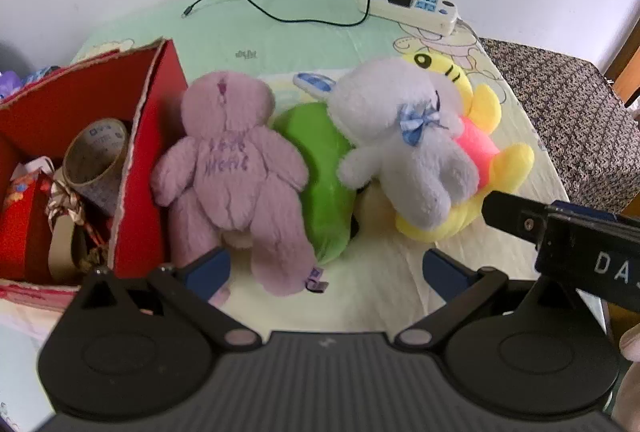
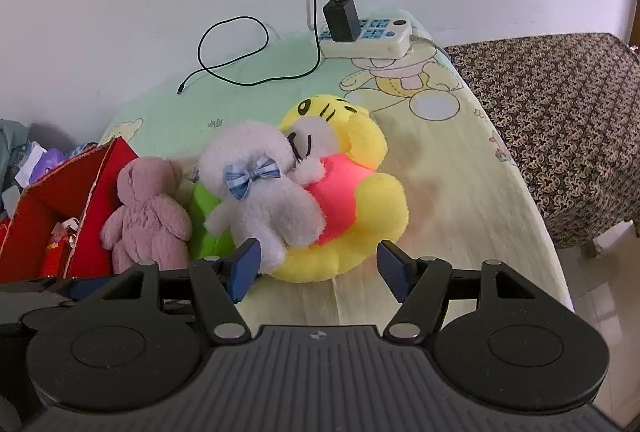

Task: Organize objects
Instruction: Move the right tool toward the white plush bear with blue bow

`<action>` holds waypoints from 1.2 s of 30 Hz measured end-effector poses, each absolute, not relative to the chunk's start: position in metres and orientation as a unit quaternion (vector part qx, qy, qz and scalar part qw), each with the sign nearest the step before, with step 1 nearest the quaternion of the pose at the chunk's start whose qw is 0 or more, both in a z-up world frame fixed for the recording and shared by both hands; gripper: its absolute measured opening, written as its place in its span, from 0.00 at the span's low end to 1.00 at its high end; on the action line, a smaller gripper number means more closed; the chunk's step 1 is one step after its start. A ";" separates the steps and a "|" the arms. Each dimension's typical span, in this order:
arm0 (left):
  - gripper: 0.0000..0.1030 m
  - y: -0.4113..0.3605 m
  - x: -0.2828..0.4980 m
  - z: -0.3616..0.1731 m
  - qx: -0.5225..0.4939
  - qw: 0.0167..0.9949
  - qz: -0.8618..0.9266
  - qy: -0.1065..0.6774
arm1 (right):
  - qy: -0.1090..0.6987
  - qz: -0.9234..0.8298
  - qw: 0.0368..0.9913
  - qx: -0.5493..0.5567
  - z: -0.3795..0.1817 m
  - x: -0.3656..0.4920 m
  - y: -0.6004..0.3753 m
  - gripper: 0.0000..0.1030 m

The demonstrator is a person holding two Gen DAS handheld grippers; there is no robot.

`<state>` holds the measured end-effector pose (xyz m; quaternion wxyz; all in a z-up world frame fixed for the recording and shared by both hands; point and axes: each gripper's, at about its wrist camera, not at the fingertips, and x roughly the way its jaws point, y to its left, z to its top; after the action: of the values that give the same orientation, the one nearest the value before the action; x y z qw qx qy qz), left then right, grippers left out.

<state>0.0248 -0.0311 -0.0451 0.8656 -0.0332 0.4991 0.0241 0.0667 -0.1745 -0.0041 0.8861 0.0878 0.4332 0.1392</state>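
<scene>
Several plush toys lie in a heap on the bed. A purple bear (image 1: pixel 236 171) (image 2: pixel 148 213) lies face down beside a red cardboard box (image 1: pixel 140 135) (image 2: pixel 94 191). A green plush (image 1: pixel 320 167) (image 2: pixel 204 220) sits under it and under a white bear with a blue bow (image 1: pixel 404 139) (image 2: pixel 264 191). The white bear rests on a yellow plush with a pink shirt (image 1: pixel 492 151) (image 2: pixel 352 199). My left gripper (image 1: pixel 326 270) hangs open just above the purple bear's legs. Over the yellow plush's near edge my right gripper (image 2: pixel 320 268) stands open, its left pad beside the white bear's leg.
The red box holds a tape roll (image 1: pixel 96 155) and wrapped items. A white power strip (image 1: pixel 408 5) (image 2: pixel 368 35) with a black charger and looping cable lies at the bed's far edge by the wall. A patterned dark cloth (image 2: pixel 560 127) covers furniture on the right.
</scene>
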 end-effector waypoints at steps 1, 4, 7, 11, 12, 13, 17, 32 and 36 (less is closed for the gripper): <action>0.99 -0.032 0.024 -0.046 -0.030 0.865 0.023 0.500 | 0.434 0.139 0.886 0.089 -0.004 0.067 -0.175 0.66; 0.99 -0.034 0.023 -0.048 -0.021 0.864 0.021 0.502 | 0.438 0.138 0.884 0.093 -0.005 0.066 -0.174 0.66; 0.99 -0.033 0.022 -0.050 -0.023 0.862 0.020 0.505 | 0.440 0.138 0.883 0.089 -0.007 0.064 -0.171 0.66; 0.99 -0.032 0.019 -0.052 -0.016 0.862 0.027 0.505 | 0.443 0.139 0.881 0.088 -0.008 0.063 -0.170 0.66; 0.99 -0.031 0.019 -0.052 -0.016 0.862 0.028 0.506 | 0.443 0.140 0.881 0.087 -0.008 0.063 -0.170 0.66; 0.99 -0.031 0.020 -0.053 -0.017 0.861 0.028 0.507 | 0.444 0.140 0.881 0.086 -0.008 0.063 -0.169 0.66; 0.99 -0.032 0.020 -0.054 -0.010 0.861 0.031 0.508 | 0.443 0.144 0.881 0.087 -0.008 0.064 -0.170 0.66; 0.97 -0.036 0.030 -0.056 0.012 0.860 0.035 0.510 | 0.439 0.166 0.876 0.109 -0.009 0.072 -0.174 0.57; 0.97 -0.038 0.034 -0.056 0.016 0.859 0.034 0.511 | 0.435 0.175 0.875 0.122 -0.009 0.075 -0.178 0.54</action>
<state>0.0344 -0.0378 -0.0560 0.8589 0.0157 0.5107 0.0341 0.0748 -0.1778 -0.0094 0.8748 0.1215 0.4350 0.1752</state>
